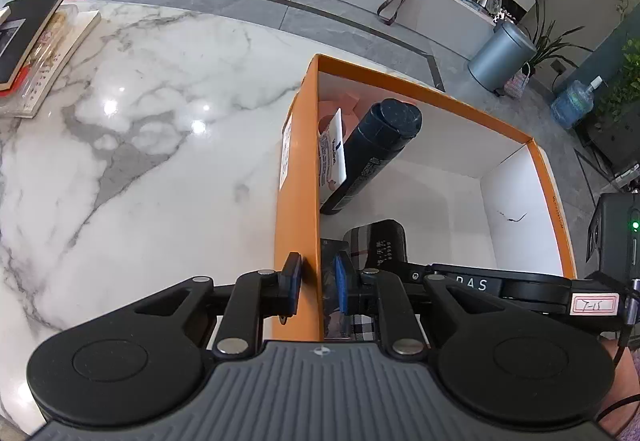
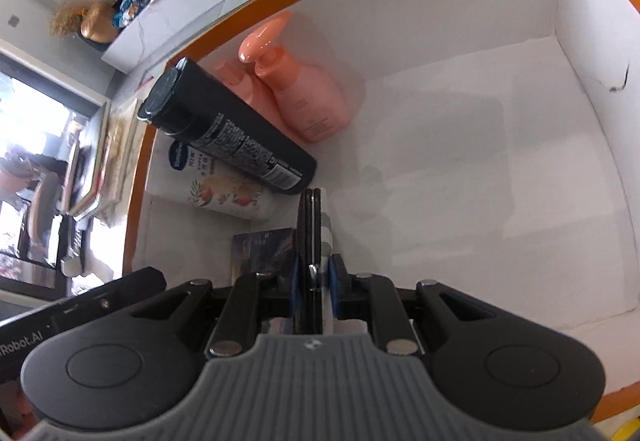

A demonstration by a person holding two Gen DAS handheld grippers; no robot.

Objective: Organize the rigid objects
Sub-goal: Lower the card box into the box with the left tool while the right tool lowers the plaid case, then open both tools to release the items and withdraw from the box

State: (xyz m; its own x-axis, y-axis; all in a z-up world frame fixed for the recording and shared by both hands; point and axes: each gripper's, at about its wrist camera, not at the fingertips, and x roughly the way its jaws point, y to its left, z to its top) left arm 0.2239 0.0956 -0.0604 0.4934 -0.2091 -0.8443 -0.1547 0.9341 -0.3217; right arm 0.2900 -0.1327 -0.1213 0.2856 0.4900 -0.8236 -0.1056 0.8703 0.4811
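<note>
An orange box with a white inside stands on the marble table. Against its left wall lie a black cylinder bottle, a white Vaseline tube, a pink pump bottle and a small dark printed carton. My left gripper straddles the near end of that wall. Its outer pad rests against the orange face, and a thin gap shows at the inner pad. My right gripper is low inside the box, shut on a flat black case with a plaid face, held edge-up beside the carton.
A stack of books lies at the table's far left, with bare marble between it and the box. The box's right half holds nothing. On the floor beyond are a grey bin, a water jug and plants.
</note>
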